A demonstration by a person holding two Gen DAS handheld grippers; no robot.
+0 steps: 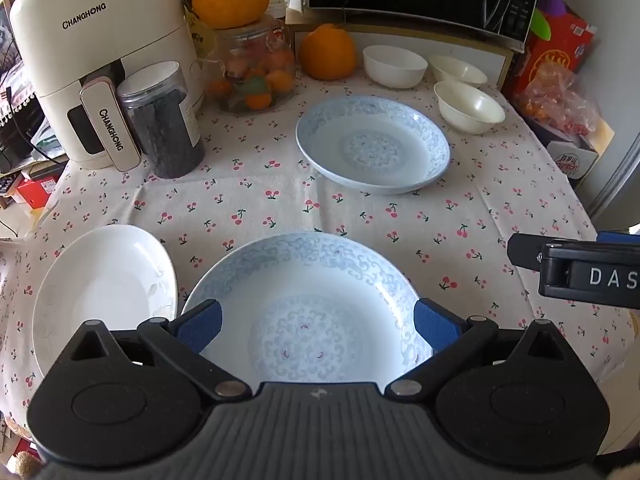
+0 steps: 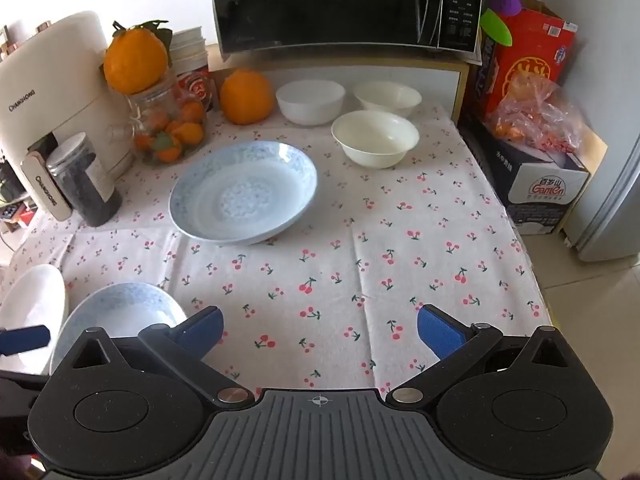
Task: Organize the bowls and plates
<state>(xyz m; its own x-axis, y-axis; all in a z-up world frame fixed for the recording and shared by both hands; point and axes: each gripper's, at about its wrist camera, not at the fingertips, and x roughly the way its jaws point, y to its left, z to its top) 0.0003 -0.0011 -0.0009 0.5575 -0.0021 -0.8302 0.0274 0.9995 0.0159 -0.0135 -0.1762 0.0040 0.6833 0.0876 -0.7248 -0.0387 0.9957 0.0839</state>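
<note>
both hand-held grippers spread wide, empty; left hand-held gripper (image 1: pixel 318 326) over near blue plate (image 1: pixel 308 292).

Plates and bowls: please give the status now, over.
Left gripper open, above near blue plate. Right gripper open, empty, over bare cloth. Far blue plate, white plate, three bowls unstacked. Nothing in the way.

Both wrist views angled down over table, sharing far blue plate (image 1: pixel 373 145) (image 2: pixel 243 192).
</note>
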